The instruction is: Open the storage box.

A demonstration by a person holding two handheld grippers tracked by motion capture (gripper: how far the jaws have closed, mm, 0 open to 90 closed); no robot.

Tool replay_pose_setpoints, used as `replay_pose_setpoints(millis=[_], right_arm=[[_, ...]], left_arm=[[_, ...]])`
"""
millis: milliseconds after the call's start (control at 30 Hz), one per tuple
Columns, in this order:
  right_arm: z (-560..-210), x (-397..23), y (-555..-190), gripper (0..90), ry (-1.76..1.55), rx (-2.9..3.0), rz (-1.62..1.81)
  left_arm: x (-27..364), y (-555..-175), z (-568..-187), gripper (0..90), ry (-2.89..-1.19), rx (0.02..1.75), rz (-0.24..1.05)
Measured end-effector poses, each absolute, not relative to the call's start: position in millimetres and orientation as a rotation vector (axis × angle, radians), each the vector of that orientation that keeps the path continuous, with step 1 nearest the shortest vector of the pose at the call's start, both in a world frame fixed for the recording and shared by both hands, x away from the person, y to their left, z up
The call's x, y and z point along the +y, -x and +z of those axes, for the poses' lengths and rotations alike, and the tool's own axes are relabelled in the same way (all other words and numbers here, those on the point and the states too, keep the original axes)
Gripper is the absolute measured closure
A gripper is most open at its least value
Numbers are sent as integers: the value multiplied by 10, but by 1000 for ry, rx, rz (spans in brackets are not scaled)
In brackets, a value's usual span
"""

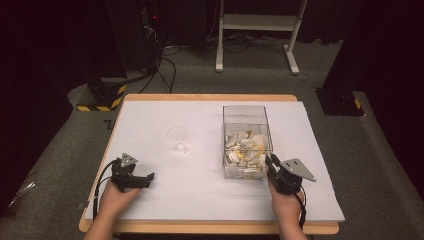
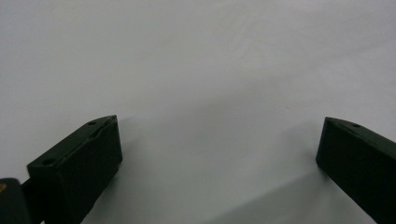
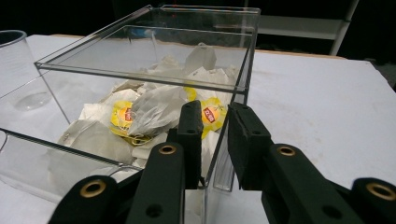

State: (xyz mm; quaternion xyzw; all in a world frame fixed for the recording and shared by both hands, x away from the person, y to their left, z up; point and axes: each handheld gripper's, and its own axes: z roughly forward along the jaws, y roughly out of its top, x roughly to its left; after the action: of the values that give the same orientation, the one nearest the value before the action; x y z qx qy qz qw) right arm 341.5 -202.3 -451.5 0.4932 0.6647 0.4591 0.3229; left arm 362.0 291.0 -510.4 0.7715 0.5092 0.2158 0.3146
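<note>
A clear plastic box (image 1: 245, 108) stands on the white table (image 1: 200, 200), right of centre, with several white tea bags with yellow tags (image 1: 244, 150) in it. My right gripper (image 1: 270, 163) sits at the box's near right corner. In the right gripper view my right gripper (image 3: 215, 116) straddles the box's wall (image 3: 140, 72), one jaw inside by the tea bags (image 3: 154, 109), the other outside, shut on the wall. My left gripper (image 1: 149, 178) rests at the near left with its jaws wide apart. My left gripper (image 2: 219, 130) holds nothing over bare table.
An empty clear cup (image 1: 177, 141) stands left of the box, mid-table; the cup (image 3: 14, 56) shows at the left edge of the right gripper view. Beyond the table are a white stand (image 1: 257, 30), cables and dark equipment on grey floor.
</note>
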Motion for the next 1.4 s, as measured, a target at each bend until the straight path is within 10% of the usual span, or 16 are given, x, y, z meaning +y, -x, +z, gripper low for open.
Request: replay_pose_setpoints(millis=[1400], right_arm=[[-4575, -2106, -3118, 742, -1307, 1814, 1218]], left_arm=[[2907, -3617, -5105, 8, -2029, 1342, 573]])
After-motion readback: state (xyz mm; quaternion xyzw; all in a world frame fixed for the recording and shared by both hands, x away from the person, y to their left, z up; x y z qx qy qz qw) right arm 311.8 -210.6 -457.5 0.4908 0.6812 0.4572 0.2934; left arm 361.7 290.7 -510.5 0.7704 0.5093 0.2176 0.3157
